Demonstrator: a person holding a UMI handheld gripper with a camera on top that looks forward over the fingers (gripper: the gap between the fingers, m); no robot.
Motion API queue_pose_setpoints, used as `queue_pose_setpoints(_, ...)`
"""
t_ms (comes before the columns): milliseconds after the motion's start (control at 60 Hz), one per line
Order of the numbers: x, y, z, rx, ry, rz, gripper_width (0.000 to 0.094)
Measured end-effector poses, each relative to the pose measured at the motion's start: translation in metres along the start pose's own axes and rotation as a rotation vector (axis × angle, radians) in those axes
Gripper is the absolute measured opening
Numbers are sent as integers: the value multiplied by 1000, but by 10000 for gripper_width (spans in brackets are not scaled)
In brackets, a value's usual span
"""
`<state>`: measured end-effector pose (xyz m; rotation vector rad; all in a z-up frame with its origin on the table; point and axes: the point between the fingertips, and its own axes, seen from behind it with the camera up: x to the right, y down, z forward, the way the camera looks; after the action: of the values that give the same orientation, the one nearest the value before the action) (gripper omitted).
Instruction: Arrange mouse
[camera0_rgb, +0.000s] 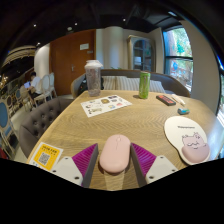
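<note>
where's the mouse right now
In the gripper view, the pink mouse lies on the round wooden table between the claw's open fingers, left of the cat-shaped mouse pad.

One mouse (115, 154), two cups (94, 77), one mat (190, 139).

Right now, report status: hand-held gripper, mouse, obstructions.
Hand-held gripper open, not clamped. Pink mouse on the wooden table, between the fingers. Mouse pad off to the right, nothing between it and the mouse.

Mouse (114, 154) between fingers (84, 158) (table (110, 122)) — unclamped.
</note>
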<state>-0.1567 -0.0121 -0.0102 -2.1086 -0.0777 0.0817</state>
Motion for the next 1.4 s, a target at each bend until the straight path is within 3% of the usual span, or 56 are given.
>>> queue_pose_setpoints(33, 2, 0, 0, 11, 9, 9, 552)
queue_pose_setpoints(217, 1, 4, 0, -22, 46, 44, 463)
queue_pose_setpoints(450, -31, 1, -16, -152, -172, -8, 382)
queue_pose_setpoints(617, 19, -134, -58, 79, -168, -2, 381)
queue_pose_setpoints(683, 73, -194, -75, 185, -117, 0, 381)
queue_pose_setpoints(750, 132, -222, -87, 235, -52, 4, 380)
queue_pose_setpoints(833, 209, -211, -78, 219, 24, 28, 380)
queue_pose_setpoints(933, 265, -151, -53, 114, 68, 64, 379)
queue_pose_setpoints(1017, 274, -89, -26, 29, 48, 70, 381)
queue_pose_setpoints(1150, 279, -45, 4, -45, 37, 67, 382)
queue_pose_setpoints(1283, 272, -15, 13, -105, 20, 53, 402)
queue_pose_setpoints(1400, 272, -17, 15, -92, 27, 42, 467)
